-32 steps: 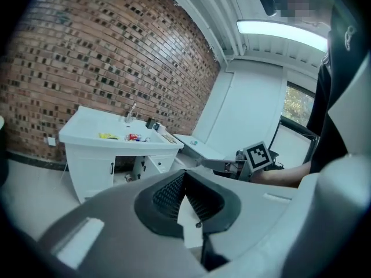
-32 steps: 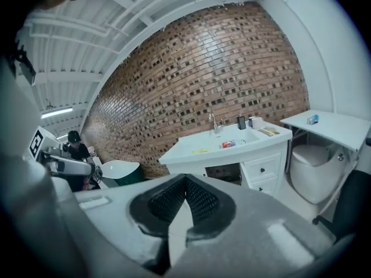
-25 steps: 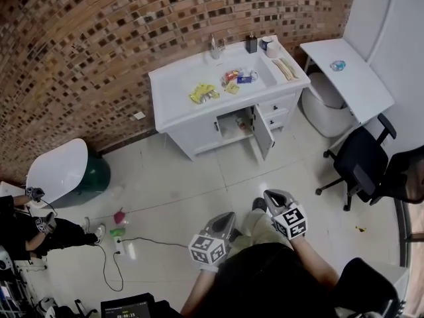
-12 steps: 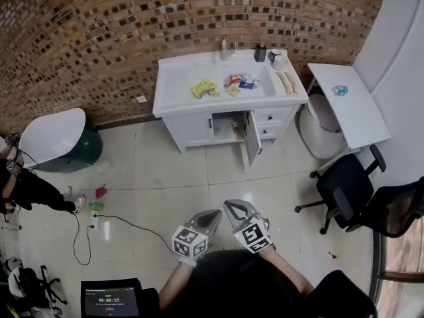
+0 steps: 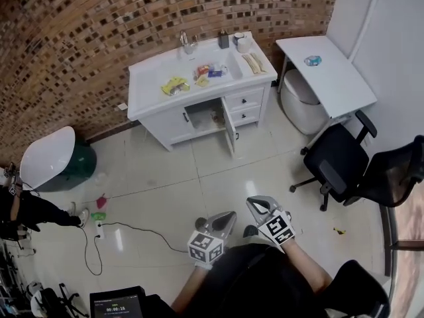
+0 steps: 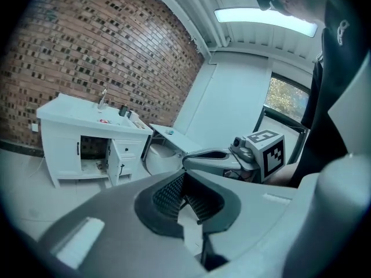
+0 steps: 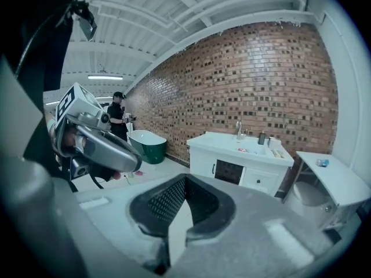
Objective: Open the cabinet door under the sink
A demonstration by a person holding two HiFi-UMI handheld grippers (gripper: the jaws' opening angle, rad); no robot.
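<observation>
**Grippers shut, well back from the open vanity door**

Both handheld tools are closed and carry nothing. The left gripper shows its two ribbed black pads meeting at the tips with nothing between them, and the right gripper shows the same. Each is a smooth grey shell bearing a cube of black-and-white square markers. The pair is held side by side close to the person's body, above glossy pale floor tiles.

The room is backed by a wall of rough brown brick. Against it stands a white vanity, boxy and flat-topped, with bright packets lying on its top.

The cabinet door under the sink is swung out from the vanity's front, nearly edge-on to the head view. It bares a dark compartment. The door is well apart from both grippers, ahead of them across open floor.

To the vanity's right are a white table and a black office chair. To its left, a white-and-green bathtub sits near the wall.
</observation>
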